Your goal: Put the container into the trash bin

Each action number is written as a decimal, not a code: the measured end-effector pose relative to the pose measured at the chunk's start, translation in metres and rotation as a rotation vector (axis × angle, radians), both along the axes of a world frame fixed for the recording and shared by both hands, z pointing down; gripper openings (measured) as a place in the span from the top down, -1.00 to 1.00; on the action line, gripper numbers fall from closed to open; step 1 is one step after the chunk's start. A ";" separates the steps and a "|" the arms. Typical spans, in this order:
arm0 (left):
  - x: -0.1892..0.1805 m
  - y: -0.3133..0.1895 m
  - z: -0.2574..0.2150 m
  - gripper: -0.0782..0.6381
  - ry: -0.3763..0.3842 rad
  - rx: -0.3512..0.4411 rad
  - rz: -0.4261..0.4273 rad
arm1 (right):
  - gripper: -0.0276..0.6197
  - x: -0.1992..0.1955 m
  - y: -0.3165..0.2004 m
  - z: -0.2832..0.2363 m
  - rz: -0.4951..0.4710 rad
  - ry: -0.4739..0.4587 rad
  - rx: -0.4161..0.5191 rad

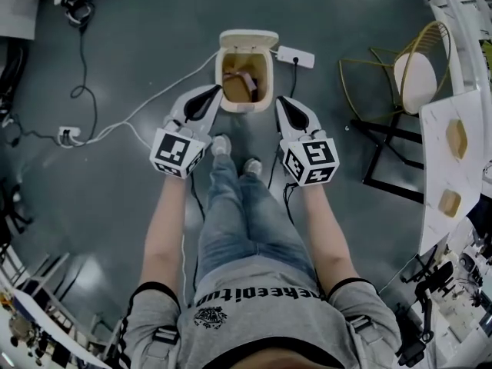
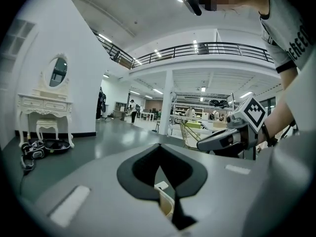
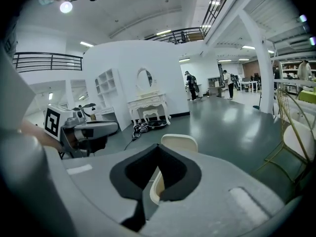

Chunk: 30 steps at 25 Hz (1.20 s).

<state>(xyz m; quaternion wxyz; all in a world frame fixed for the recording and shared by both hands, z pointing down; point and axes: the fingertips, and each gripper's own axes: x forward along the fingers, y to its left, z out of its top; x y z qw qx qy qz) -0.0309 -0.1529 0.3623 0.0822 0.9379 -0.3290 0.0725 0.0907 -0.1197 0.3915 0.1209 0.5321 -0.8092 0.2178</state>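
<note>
Just beside trash bin (image 1: 246, 107): power strip (image 1: 296, 56)

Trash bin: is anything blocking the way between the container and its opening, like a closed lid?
Nothing visible does. The lid is flipped open, and a brown container seems to lie inside the trash bin already. The left gripper and right gripper flank the bin, jaws together and empty.
</note>
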 end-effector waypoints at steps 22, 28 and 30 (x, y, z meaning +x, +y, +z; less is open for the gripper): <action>0.021 0.039 -0.101 0.75 0.006 0.105 0.006 | 0.91 -0.002 0.035 -0.118 -0.051 -0.011 0.165; 0.023 0.051 -0.124 0.75 0.022 0.127 -0.009 | 0.91 -0.002 0.043 -0.143 -0.071 0.010 0.220; 0.023 0.056 -0.130 0.75 0.026 0.136 -0.010 | 0.91 -0.003 0.046 -0.151 -0.075 0.017 0.236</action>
